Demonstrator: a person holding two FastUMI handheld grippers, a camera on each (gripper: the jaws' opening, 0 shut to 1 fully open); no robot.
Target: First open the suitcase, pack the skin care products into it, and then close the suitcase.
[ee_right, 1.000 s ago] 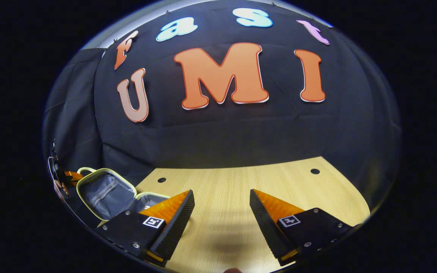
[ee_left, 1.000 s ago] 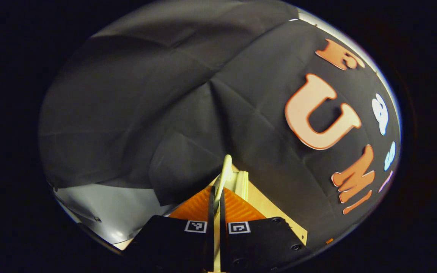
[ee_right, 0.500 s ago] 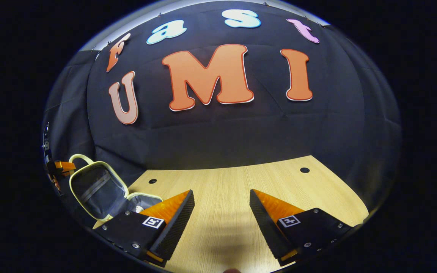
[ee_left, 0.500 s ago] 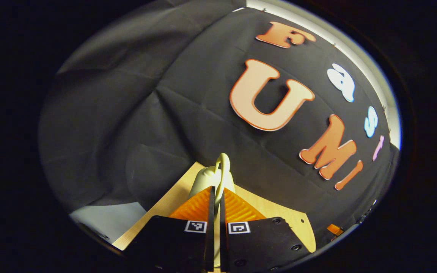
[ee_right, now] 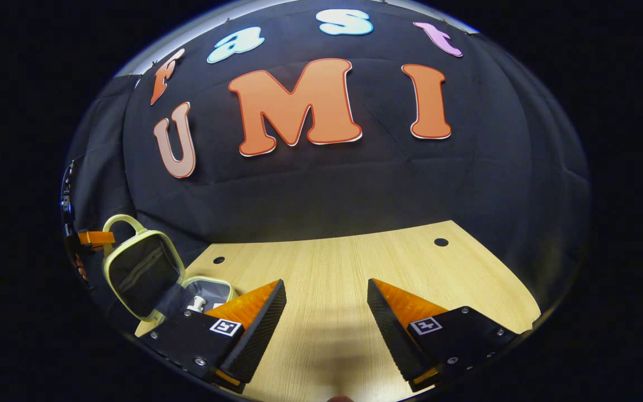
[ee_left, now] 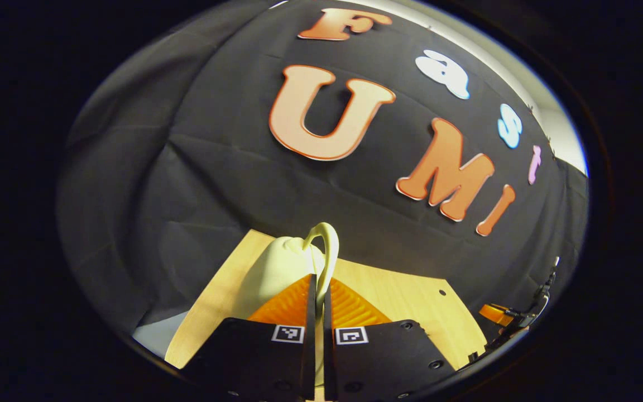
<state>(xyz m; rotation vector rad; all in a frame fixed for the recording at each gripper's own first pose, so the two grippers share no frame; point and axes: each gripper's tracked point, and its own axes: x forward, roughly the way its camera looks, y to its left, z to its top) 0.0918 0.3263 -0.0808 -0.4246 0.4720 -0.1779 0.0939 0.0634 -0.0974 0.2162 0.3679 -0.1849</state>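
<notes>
1. Left hand-held gripper (ee_left: 317, 290): fingers pinched together on the pale yellow handle (ee_left: 328, 245) of the suitcase lid (ee_left: 277, 268), seen from its outer side
2. Right hand-held gripper (ee_right: 326, 304): fingers spread wide, holding nothing, low over the bare wooden surface (ee_right: 355, 262)
3. Suitcase (ee_right: 148, 273) sits at the surface's left edge in the right gripper view, lid raised near upright, grey lining showing
4. A white-capped skin care bottle (ee_right: 195, 304) stands in the suitcase base
</notes>
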